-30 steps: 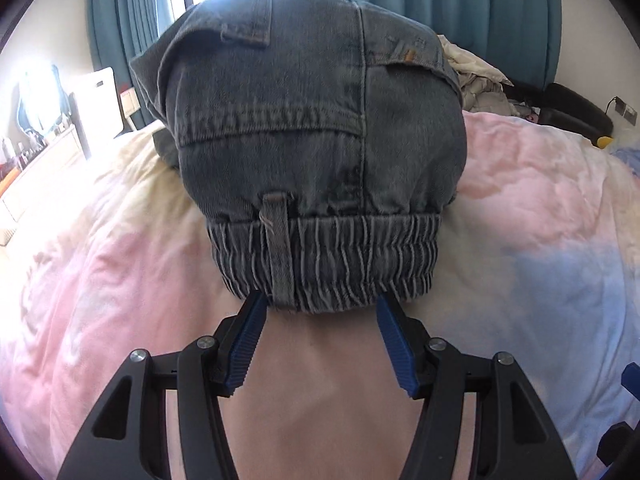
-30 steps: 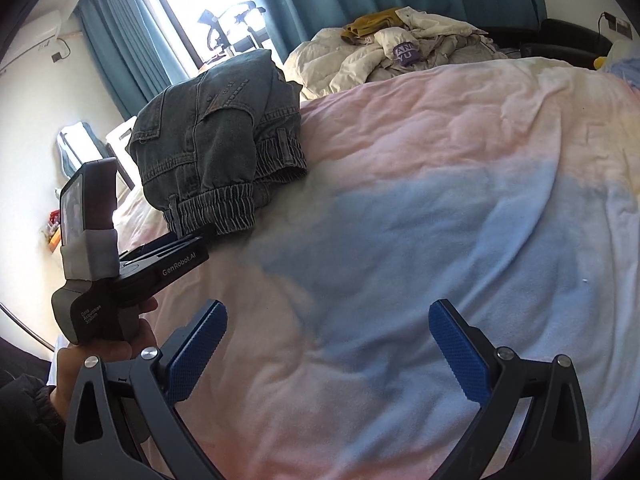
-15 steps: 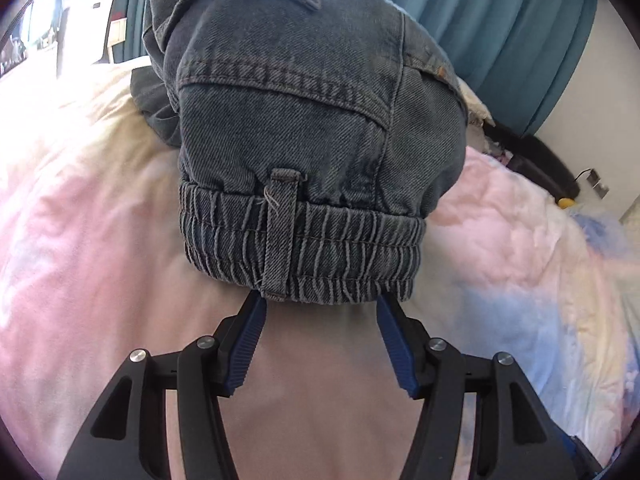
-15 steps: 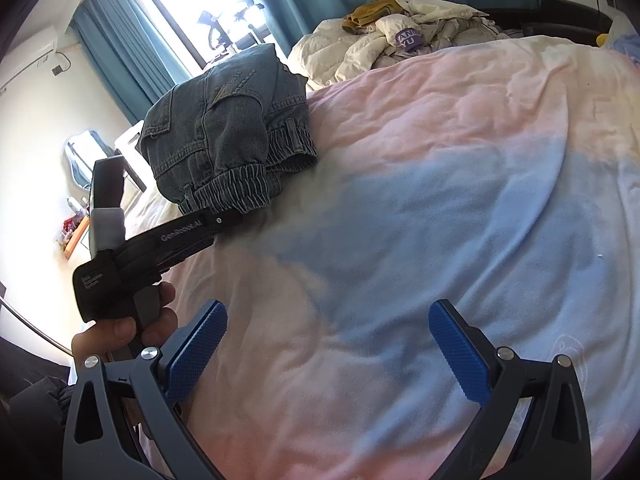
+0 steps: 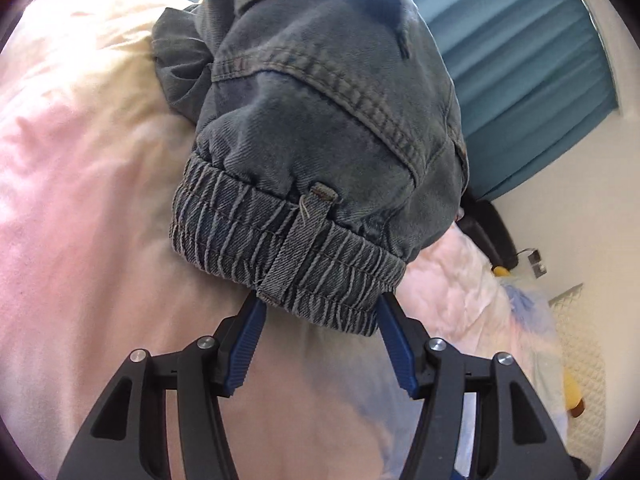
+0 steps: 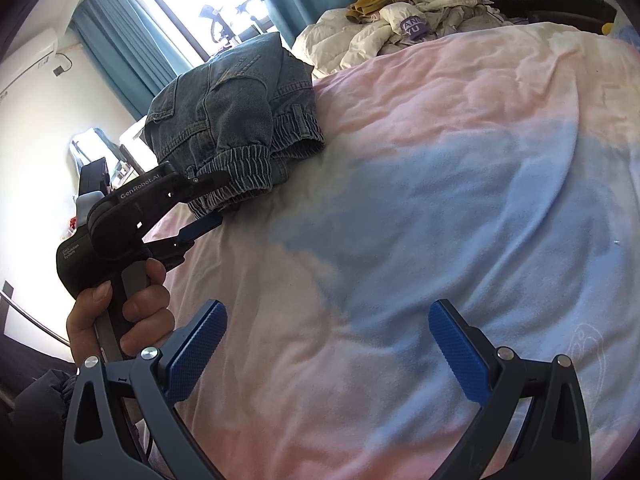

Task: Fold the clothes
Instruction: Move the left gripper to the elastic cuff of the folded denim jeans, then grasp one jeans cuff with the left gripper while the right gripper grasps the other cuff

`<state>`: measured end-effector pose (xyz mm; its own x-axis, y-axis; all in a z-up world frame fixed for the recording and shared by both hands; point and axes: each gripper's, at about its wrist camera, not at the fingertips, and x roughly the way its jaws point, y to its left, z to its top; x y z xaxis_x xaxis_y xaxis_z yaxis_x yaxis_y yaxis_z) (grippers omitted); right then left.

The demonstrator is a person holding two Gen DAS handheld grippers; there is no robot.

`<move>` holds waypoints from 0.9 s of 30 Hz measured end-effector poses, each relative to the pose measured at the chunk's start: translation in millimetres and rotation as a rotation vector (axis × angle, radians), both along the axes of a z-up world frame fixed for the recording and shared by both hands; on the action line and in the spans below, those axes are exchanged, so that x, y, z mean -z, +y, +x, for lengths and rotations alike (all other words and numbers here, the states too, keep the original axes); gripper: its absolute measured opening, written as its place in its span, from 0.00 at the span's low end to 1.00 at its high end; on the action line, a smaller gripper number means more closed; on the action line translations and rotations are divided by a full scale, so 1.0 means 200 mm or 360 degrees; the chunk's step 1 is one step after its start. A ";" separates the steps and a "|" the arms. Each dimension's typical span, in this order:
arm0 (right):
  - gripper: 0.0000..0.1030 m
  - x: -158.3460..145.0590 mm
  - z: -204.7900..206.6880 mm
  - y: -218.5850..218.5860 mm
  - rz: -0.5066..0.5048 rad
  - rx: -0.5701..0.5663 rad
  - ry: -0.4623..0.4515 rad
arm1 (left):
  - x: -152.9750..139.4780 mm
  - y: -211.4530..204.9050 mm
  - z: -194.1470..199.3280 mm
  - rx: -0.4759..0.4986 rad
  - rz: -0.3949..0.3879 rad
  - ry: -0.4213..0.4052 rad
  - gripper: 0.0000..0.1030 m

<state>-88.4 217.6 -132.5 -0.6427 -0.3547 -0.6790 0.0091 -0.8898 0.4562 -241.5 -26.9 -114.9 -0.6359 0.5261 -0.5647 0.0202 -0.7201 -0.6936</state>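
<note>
The folded grey-blue jeans lie on the pink and blue duvet, elastic waistband toward me. My left gripper is rolled to one side, and its blue fingertips disappear under the waistband edge. In the right wrist view, the left gripper has one finger over the waistband of the jeans and the other below it. Its jaws stand wide and show no squeeze on the cloth. A hand holds its handle. My right gripper hangs open over the duvet, with nothing between its fingers.
A heap of pale bedding and clothes lies at the far end of the bed. Teal curtains and a bright window stand behind it. A dark chair and a yellow object are by the wall at right.
The left gripper has rolled from flat to tilted and pushed closer to the waistband, so one finger is now above it. The jeans stay on the bed. The right gripper has hardly moved.
</note>
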 end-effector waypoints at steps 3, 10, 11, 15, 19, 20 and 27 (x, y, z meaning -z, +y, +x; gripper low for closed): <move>1.00 -0.01 -0.01 0.00 0.0010 0.0005 0.0024 | 0.01 -0.12 0.04 -0.0103 0.0212 -0.0019 0.44; 1.00 -0.06 -0.02 0.02 -0.0020 0.0026 0.0159 | -0.08 -0.22 0.12 -0.0141 0.0278 0.0054 0.04; 1.00 -0.07 -0.03 0.03 -0.0040 0.0024 0.0178 | -0.12 -0.22 0.15 -0.0133 0.0253 0.0087 0.04; 0.90 -0.14 -0.10 0.03 -0.0087 -0.0035 0.0282 | -0.29 -0.23 0.28 -0.0137 0.0106 0.0252 0.04; 0.90 -0.18 -0.26 0.01 -0.0135 -0.0067 0.0334 | -0.29 -0.27 0.35 -0.0124 0.0071 0.0257 0.04; 0.89 -0.17 -0.31 0.00 -0.0170 -0.0075 0.0325 | -0.29 -0.22 0.35 -0.0130 0.0084 0.0250 0.04; 0.83 -0.02 -0.70 0.04 -0.0488 -0.0047 0.0206 | -0.24 -0.22 0.25 -0.0196 0.0202 0.0164 0.04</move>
